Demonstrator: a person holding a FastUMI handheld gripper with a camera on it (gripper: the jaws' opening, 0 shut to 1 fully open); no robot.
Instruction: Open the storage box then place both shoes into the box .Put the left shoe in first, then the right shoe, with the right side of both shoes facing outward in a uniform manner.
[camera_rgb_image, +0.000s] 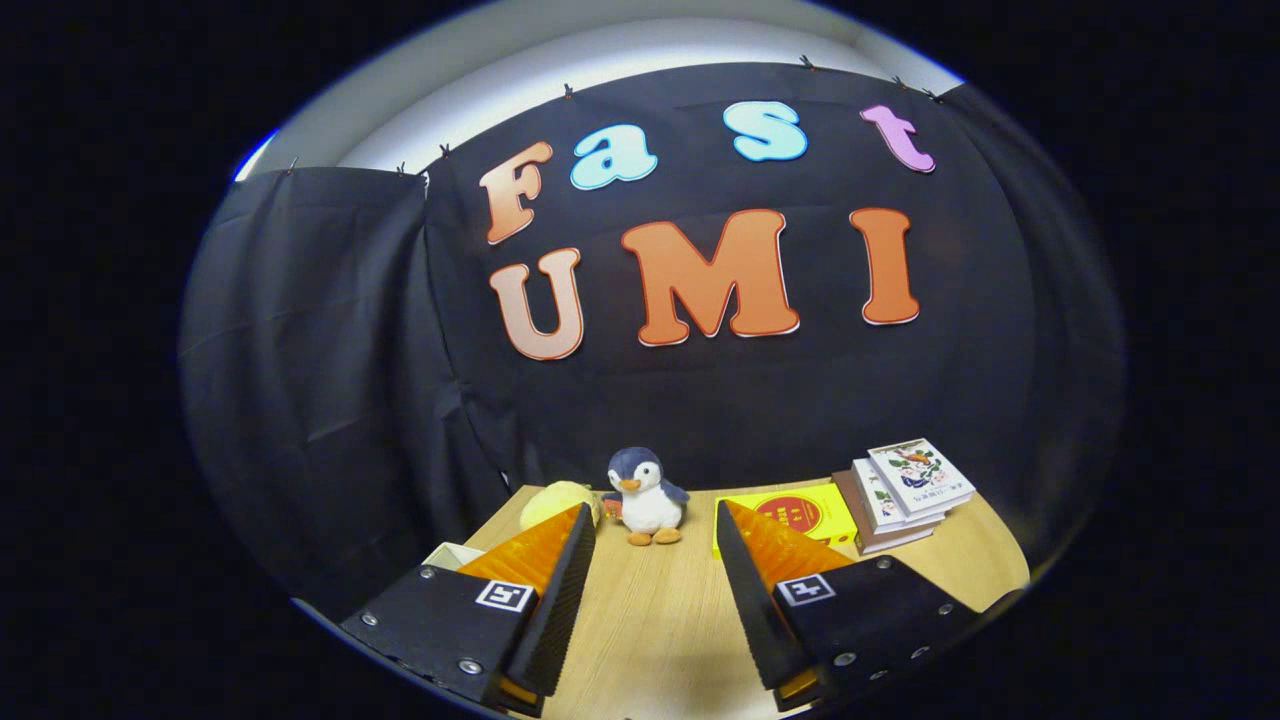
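Wooden tabletop (660, 610) against black cloth wall, gripper (655, 522) with fingers spread wide, nothing between them, penguin plush (645, 497) just beyond, yellow plush (555, 500) beside it, yellow book (815, 512) and book stack (905, 485) behind one finger, white box corner (450, 553) beside the other finger.

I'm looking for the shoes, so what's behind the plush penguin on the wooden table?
Behind the blue-and-white plush penguin hangs the black cloth wall, past the wooden table. Whatever the penguin covers stays hidden. The gripper is open, fingers empty.
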